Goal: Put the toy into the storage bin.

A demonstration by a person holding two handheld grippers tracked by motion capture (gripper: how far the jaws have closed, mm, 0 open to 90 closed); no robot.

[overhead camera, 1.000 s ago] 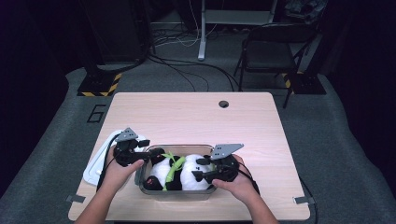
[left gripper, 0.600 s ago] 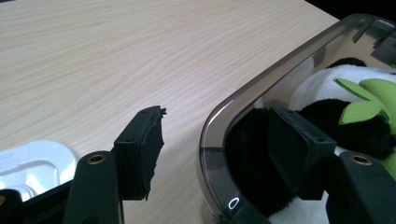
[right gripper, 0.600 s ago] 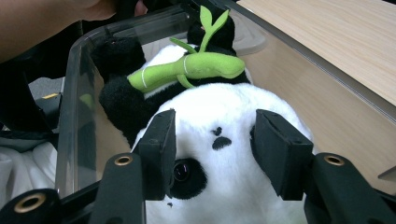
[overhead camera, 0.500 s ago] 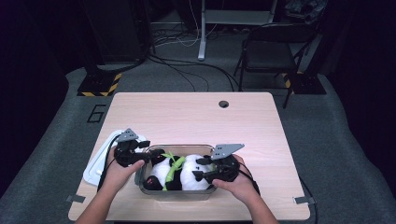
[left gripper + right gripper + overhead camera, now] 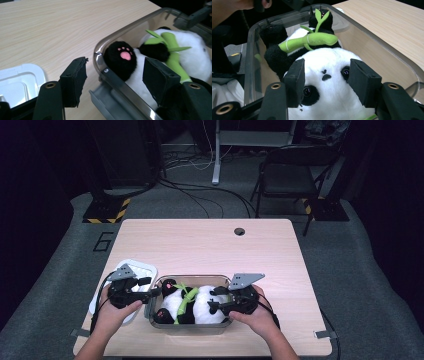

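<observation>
A plush panda (image 5: 192, 304) lies in a clear container (image 5: 221, 281) near the counter's (image 5: 210, 245) front edge — left tool (image 5: 150, 291) open astride its rim, right tool (image 5: 215, 306) open around the panda's face.

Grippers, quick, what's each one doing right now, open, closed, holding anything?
Left claw: open, jaws astride the rim of the clear bin, gripping nothing.
Right claw: open, jaws either side of the panda plush head, not clamped.

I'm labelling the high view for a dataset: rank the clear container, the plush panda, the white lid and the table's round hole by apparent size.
1. clear container
2. plush panda, lying inside the container
3. white lid, partly hidden by the left gripper, so this place is unsure
4. round hole
</observation>
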